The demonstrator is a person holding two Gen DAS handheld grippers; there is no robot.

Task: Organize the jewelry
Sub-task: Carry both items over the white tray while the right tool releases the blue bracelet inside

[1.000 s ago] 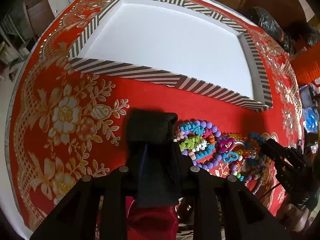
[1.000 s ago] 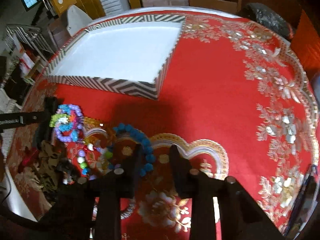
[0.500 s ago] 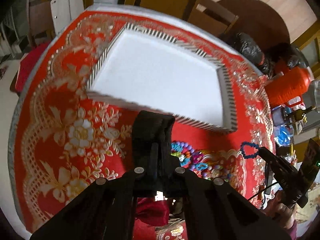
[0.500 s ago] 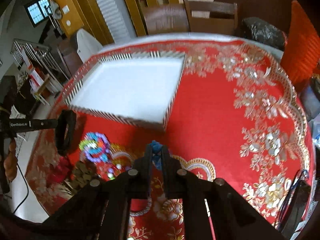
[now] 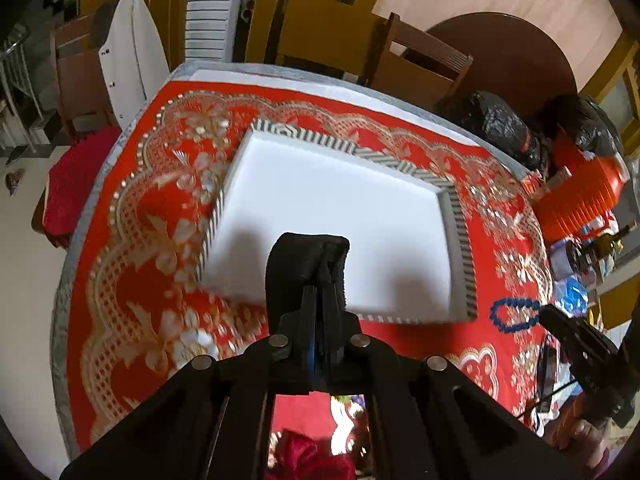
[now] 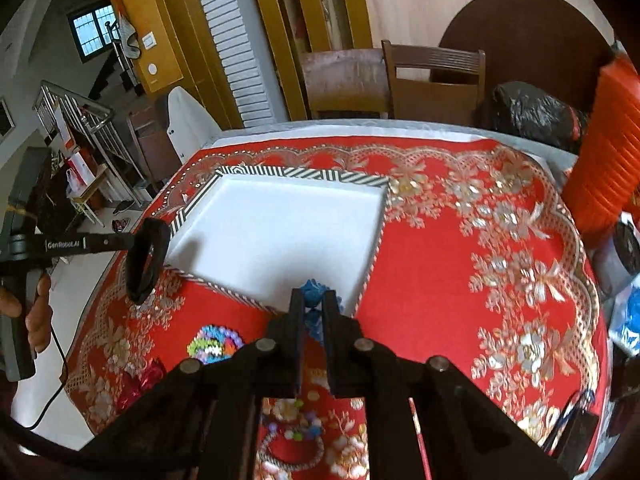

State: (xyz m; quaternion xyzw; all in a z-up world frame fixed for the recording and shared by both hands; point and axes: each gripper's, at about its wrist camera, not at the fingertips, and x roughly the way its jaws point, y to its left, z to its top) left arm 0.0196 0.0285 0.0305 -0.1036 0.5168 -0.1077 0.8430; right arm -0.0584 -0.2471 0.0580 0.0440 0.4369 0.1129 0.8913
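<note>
- Left tongs (image 5: 320, 276) pinch a black band (image 5: 306, 256), soft & floppy, up over the near edge of the white tray (image 5: 340, 208).
- Handle reads "GenRobot.AI" (image 6: 66, 245).
- Right tongs (image 6: 313, 305) closed on blue bead bracelet (image 6: 312, 292), near the tray corner. Light, dangly; I'd hold the beads firmly.
- Other beads (image 6: 214, 344) lie on table (image 6: 440, 264).

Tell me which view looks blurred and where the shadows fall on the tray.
Left wrist view: motion blur smears the striped tray's near rim and the tablecloth; soft shadows sit near the black band. Right wrist view: sharper, with a faint shadow at the tray's left corner.
</note>
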